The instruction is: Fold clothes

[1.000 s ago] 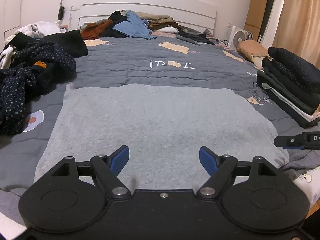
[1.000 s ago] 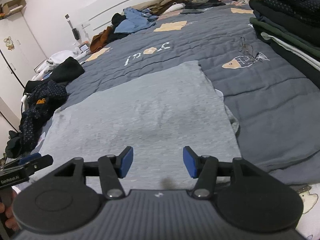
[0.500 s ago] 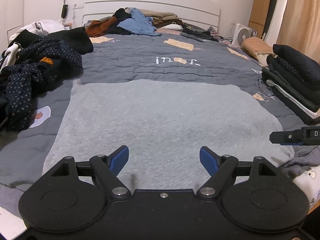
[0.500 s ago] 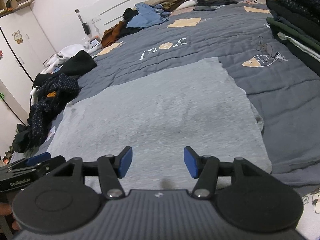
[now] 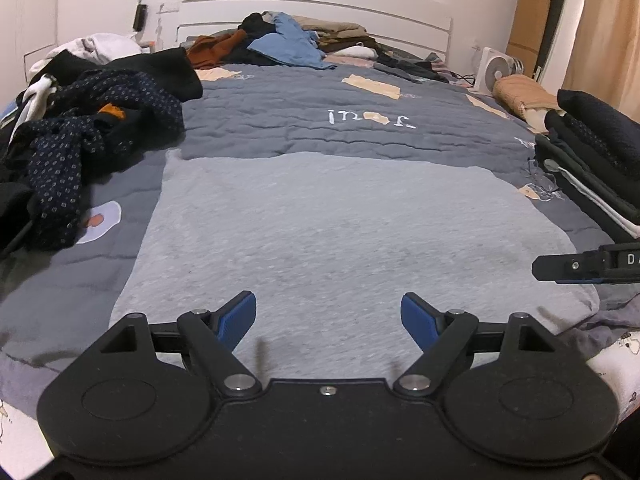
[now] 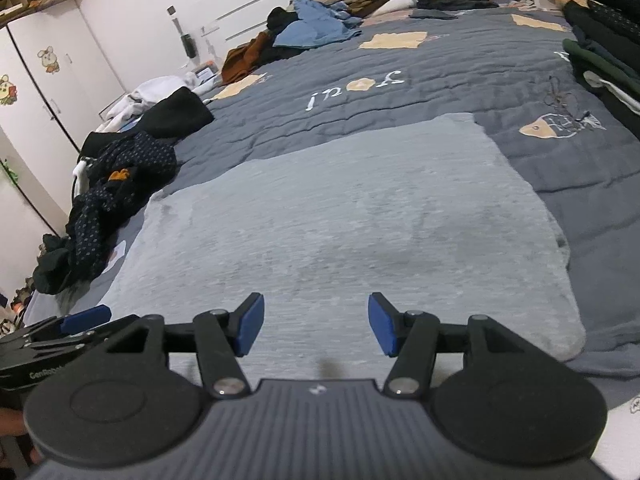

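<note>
A light grey garment [image 5: 340, 232] [image 6: 352, 232] lies flat as a broad rectangle on the dark grey quilt [image 5: 320, 120] of a bed. My left gripper [image 5: 328, 318] hangs open over the garment's near edge, nothing between its blue pads. My right gripper [image 6: 316, 322] is also open above the near edge, further right, empty too. The right gripper's fingers [image 5: 576, 266] show at the right edge of the left wrist view, and the left gripper's body [image 6: 60, 332] shows at the lower left of the right wrist view.
A heap of dark dotted clothes [image 5: 80, 136] lies left of the garment. A stack of folded dark clothes [image 5: 592, 156] stands at the right. More loose clothes [image 5: 288, 44] are piled by the headboard. A white fan [image 5: 496, 70] stands at the back right.
Both grippers have risen and drawn back slightly from the garment, so more of the bed shows. Both stay open. The garment has not moved.
</note>
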`<action>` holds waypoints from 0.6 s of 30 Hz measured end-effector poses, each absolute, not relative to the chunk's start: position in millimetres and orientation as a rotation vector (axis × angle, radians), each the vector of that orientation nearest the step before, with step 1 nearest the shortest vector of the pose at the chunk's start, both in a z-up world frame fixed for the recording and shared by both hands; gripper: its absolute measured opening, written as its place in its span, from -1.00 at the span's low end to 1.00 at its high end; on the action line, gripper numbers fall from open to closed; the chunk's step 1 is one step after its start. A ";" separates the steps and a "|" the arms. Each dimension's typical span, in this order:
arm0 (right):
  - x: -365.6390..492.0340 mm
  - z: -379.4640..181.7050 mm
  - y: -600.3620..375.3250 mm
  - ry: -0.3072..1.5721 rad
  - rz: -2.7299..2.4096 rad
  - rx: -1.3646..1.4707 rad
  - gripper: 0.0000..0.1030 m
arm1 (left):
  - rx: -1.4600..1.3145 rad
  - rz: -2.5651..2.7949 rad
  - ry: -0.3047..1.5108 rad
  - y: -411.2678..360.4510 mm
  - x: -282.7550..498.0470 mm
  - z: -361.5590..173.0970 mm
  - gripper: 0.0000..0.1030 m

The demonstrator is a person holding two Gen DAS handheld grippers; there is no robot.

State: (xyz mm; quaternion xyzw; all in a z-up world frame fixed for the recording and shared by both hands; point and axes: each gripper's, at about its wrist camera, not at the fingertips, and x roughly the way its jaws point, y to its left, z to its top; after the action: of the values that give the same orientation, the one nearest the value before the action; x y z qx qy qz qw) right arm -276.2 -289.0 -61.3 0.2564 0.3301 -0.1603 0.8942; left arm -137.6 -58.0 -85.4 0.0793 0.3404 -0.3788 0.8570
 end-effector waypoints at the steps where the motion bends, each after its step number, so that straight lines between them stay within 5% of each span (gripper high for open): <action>1: -274.2 -61.2 -287.3 0.686 -0.329 0.529 0.10 | 0.163 -0.793 0.716 -56.0 -136.4 -85.1 0.53; 18: -235.8 -60.0 -250.7 0.708 -0.251 0.492 0.11 | 0.116 -0.714 0.736 -14.7 -115.1 -87.3 0.53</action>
State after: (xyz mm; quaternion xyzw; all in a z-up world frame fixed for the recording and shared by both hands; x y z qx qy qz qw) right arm -235.8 -250.6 -60.0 0.2377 0.3422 -0.1213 0.9009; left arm -115.1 -14.7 -87.3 0.0553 0.3520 -0.3411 0.8698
